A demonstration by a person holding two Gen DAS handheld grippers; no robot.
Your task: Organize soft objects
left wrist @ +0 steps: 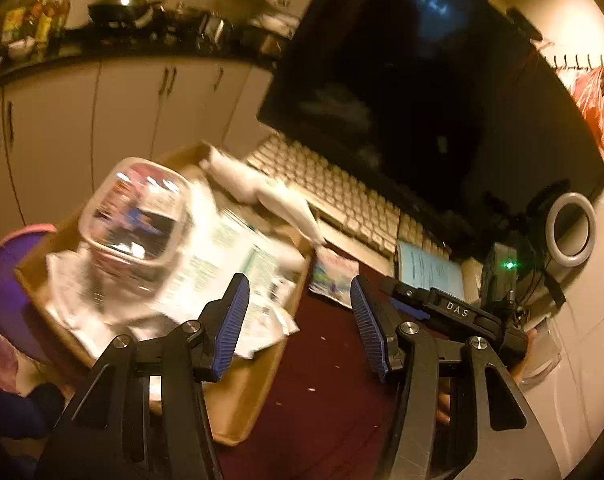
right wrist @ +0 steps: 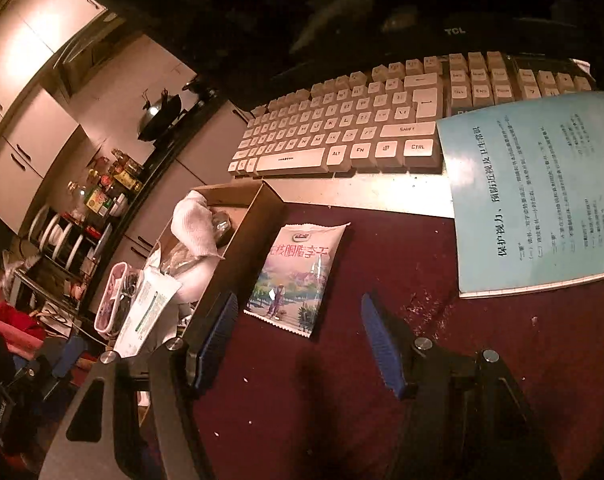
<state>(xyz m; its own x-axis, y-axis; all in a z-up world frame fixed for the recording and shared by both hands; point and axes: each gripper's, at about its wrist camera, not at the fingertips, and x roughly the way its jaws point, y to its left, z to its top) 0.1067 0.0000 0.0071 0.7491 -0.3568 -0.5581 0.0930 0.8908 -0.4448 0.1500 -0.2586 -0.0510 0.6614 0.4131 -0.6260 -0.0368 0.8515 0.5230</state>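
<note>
Both tools hover with nothing in them: the left tongs (left wrist: 300,312) gape over the edge of the cardboard box (left wrist: 258,392), and the right tongs (right wrist: 298,338) stand spread just short of the snack packet (right wrist: 298,272). That packet lies flat on the dark red desk (right wrist: 381,400) just beside the box, on its keyboard (right wrist: 341,136) side, and looks like the one soft thing left outside it. Judging from the spread tongs aimed at its near end, the right tool is lined up to take it next.

Inside the box sit a white cloth (right wrist: 194,224), a crumpled white wrapper with green print (left wrist: 222,256) and a clear plastic tub (left wrist: 136,212), heaped loosely, probably because the box serves as the collecting place. The cloth hangs over the box's far rim toward the keyboard.

The left view is smeared by motion, so the tub's contents and the wrapper's print cannot be read. What lies under the heap in the box is hidden. A blue booklet (right wrist: 537,196) rests beyond the packet, away from the box, partly over the keyboard and cut off at the picture's edge.
</note>
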